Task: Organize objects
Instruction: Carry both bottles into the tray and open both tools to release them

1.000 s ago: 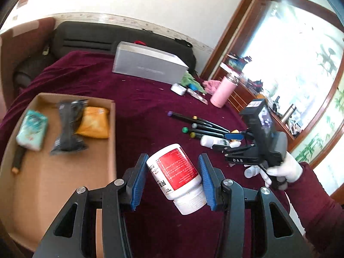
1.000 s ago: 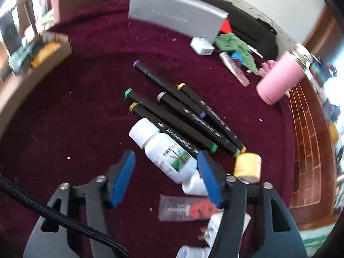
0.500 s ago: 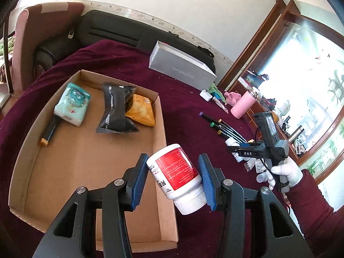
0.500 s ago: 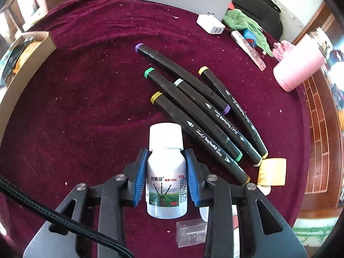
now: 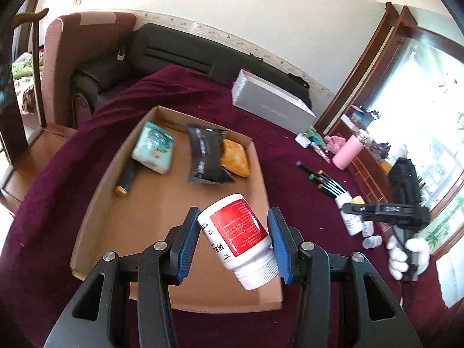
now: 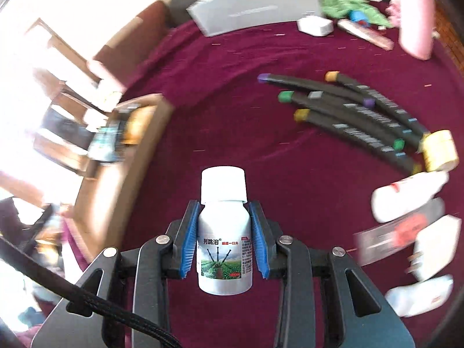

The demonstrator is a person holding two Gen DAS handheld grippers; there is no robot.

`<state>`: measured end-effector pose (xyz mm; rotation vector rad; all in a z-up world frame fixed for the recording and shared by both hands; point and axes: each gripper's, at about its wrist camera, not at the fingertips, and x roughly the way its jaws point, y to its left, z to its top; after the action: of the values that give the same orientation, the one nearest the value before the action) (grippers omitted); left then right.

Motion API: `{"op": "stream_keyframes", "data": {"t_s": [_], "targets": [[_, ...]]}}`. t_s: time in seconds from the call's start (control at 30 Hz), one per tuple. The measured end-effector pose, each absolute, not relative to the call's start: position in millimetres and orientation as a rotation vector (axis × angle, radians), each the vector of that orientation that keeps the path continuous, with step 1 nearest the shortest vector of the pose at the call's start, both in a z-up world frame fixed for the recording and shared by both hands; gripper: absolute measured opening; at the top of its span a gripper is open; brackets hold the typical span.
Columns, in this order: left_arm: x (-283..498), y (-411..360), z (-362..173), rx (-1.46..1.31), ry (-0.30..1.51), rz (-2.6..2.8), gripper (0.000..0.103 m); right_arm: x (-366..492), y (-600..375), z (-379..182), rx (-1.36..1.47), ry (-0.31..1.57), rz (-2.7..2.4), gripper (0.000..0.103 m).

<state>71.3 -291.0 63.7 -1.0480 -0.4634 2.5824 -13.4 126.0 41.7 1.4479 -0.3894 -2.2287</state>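
Observation:
My left gripper [image 5: 235,240] is shut on a white bottle with a red label [image 5: 236,236], held tilted with its cap toward me, above the near right part of a cardboard tray [image 5: 95,203]. My right gripper [image 6: 223,229] is shut on a white bottle with a green picture label [image 6: 224,243], cap pointing away, lifted above the maroon cloth. The right gripper also shows in the left wrist view [image 5: 348,208], with that bottle [image 5: 351,220]. The tray [image 6: 116,179] lies to the left in the right wrist view.
In the tray lie a teal packet [image 5: 153,150], a black pouch [image 5: 207,159], an orange packet [image 5: 235,162] and a pen [image 5: 126,178]. Several black markers [image 6: 348,116], a yellow roll [image 6: 439,150], small white bottles [image 6: 406,197], a silver box [image 5: 269,107] and a pink flask [image 5: 346,152] lie on the cloth.
My left gripper carried the red-label bottle leftward over the tray. My right gripper closed on the green-label bottle, lifted it and is swinging left toward the tray.

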Motion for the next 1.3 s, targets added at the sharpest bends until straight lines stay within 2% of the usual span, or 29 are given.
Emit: {"op": "stream_keyframes", "data": {"t_s": [0.13, 0.43, 0.63, 0.83, 1.07, 1.3], "targets": [[51, -297, 68, -1.075, -0.365, 2.620, 0.041, -6, 89, 55, 1.374, -0.457, -2.121, 0.032], [-26, -304, 39, -1.246, -0.324, 2.579, 0.041, -32, -11, 50, 1.376, -0.570, -1.976, 0.033], [-62, -304, 5, -1.387, -0.382, 2.523, 0.041, -60, -59, 30, 1.462, -0.512, -2.024, 0.033], [-66, -302, 4, -1.402, -0.365, 2.507, 0.041, -73, -85, 25, 1.476, -0.410, -2.108, 0.033], [-69, -304, -2, -1.465, -0.425, 2.483, 0.042, -73, -94, 22, 1.485, -0.279, -2.207, 0.033], [-64, -307, -1, -1.464, -0.429, 2.511, 0.042, -63, -83, 43, 1.378, -0.255, -2.319, 0.035]]}}
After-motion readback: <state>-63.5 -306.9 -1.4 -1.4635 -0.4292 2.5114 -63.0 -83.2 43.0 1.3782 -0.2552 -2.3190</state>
